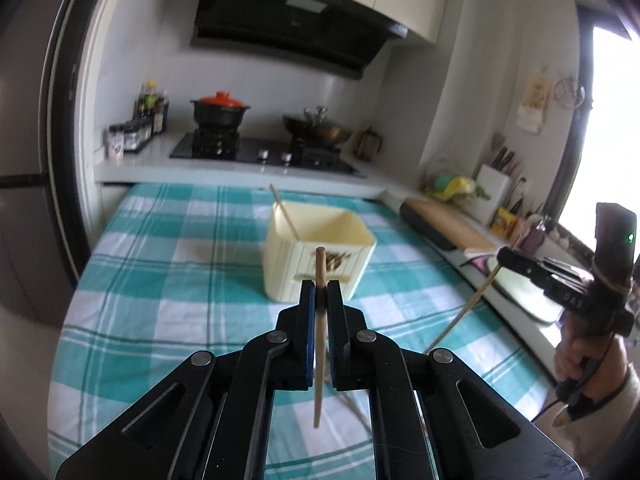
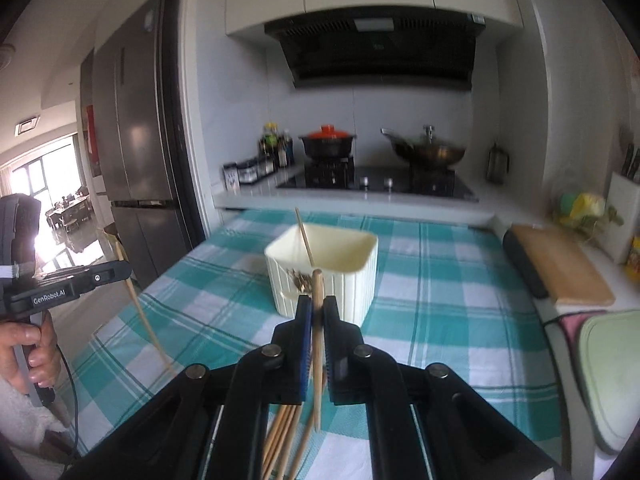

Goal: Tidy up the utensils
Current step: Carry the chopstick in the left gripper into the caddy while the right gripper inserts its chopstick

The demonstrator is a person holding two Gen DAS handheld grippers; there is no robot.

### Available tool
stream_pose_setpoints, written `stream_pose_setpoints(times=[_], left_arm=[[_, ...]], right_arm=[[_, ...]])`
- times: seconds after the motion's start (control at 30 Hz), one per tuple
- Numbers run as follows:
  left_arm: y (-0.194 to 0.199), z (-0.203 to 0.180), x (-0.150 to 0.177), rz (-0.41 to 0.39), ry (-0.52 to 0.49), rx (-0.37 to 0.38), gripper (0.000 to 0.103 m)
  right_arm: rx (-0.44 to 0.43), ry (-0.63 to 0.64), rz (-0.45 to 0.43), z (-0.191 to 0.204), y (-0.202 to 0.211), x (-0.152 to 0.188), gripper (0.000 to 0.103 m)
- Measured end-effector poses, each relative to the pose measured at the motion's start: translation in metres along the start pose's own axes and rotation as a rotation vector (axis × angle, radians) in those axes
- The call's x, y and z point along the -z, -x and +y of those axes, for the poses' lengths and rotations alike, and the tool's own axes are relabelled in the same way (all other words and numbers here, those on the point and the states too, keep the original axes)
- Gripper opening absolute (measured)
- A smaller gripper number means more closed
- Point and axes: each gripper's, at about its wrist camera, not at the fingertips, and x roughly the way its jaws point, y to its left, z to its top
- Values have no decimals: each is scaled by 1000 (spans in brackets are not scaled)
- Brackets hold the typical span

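Left wrist view: left gripper (image 1: 320,292) is clamping a thin wooden chopstick (image 1: 319,344); right gripper (image 2: 317,308) is pinching another wooden chopstick (image 2: 317,344) before a cream ribbed plastic holder (image 2: 352,280).

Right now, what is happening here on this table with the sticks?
A person is sorting chopsticks into a cream box on the checked cloth. The left gripper and the right gripper are each shut on one chopstick. One chopstick leans in the box already, and more chopsticks lie on the cloth.
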Motion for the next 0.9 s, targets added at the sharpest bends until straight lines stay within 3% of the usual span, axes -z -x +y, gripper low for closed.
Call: stream_pose_setpoints(times=[0.2,0.4,0.63,0.7,0.8,0.9], left_arm=[[12,-4,-28,-27,-5,38,4],[13,-8,-79,-90,-16,45,4],[-13,-19,-142,-307,-18,-37,4],[-31,-19,-150,-336,-13,-56,4],[-72,-15,-156,-313,-15,-87,4],[-121,-4,-156,-205,10,-91,4]], right_arm=[[-19,15,-19,4,3,-25,6],[-25,32,-41,1,-9,-69,6],[30,52,-241,2,-23,-127,6],[40,50,-280,1,-36,-135,6],[66,74,-295,2,-67,-137,6],[56,79,-194,-2,-113,-133,6]])
